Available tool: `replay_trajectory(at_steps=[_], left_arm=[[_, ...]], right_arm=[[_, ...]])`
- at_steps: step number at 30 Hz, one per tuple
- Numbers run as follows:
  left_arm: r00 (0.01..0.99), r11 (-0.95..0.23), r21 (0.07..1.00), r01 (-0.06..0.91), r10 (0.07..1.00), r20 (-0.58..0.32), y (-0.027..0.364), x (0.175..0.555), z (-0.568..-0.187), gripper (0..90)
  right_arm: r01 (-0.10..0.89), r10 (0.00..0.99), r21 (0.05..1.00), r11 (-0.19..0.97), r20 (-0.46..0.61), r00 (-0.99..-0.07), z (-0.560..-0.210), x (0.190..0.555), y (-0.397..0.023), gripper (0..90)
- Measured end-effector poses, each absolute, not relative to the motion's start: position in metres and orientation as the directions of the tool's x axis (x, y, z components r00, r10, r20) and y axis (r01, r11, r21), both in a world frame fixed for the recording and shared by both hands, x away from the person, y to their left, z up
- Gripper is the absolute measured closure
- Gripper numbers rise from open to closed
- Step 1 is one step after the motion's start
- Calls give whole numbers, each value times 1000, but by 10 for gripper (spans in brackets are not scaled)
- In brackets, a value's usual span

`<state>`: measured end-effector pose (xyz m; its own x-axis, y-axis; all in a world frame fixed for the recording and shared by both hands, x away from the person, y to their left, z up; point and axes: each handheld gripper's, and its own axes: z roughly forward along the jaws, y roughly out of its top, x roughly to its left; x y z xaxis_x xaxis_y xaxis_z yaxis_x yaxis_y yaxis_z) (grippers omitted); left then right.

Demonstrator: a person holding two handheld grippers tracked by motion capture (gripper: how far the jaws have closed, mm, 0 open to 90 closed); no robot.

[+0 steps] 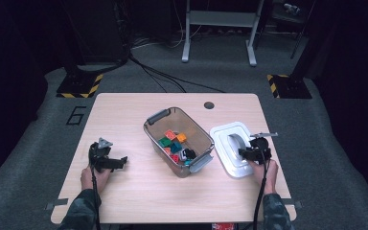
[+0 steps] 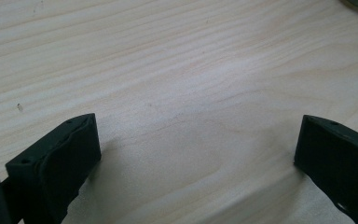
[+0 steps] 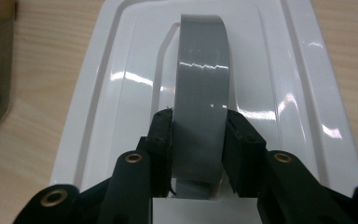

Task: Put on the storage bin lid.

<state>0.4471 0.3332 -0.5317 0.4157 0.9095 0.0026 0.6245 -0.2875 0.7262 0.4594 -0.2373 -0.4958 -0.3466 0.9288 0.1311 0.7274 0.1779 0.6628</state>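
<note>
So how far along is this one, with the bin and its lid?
Done: the coloured blocks already lie inside the bin. In hand: the right gripper is shut on the grey handle of the white lid, which lies on the table beside the bin. The left gripper is open over bare wood. Left, probably: lifting the lid onto the open bin.
</note>
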Motion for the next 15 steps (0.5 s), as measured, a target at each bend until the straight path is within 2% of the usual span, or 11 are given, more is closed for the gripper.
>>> replay_trajectory(at_steps=[3, 6, 11, 15], left_arm=[[414, -286, 726, 625, 910, 2, 333, 447, -532, 0], [414, -287, 726, 625, 910, 3, 333, 447, -532, 0], [414, -286, 727, 625, 910, 2, 333, 447, -532, 0], [414, -286, 726, 625, 910, 3, 333, 447, -532, 0]], right_arm=[[730, 927, 661, 176, 138, -349, -496, 448, -241, 631], [728, 927, 665, 168, 145, -346, -491, 446, -240, 531], [727, 928, 659, 192, 120, -354, -480, 461, -232, 520], [742, 931, 637, 209, 102, -350, -477, 477, -224, 549]])
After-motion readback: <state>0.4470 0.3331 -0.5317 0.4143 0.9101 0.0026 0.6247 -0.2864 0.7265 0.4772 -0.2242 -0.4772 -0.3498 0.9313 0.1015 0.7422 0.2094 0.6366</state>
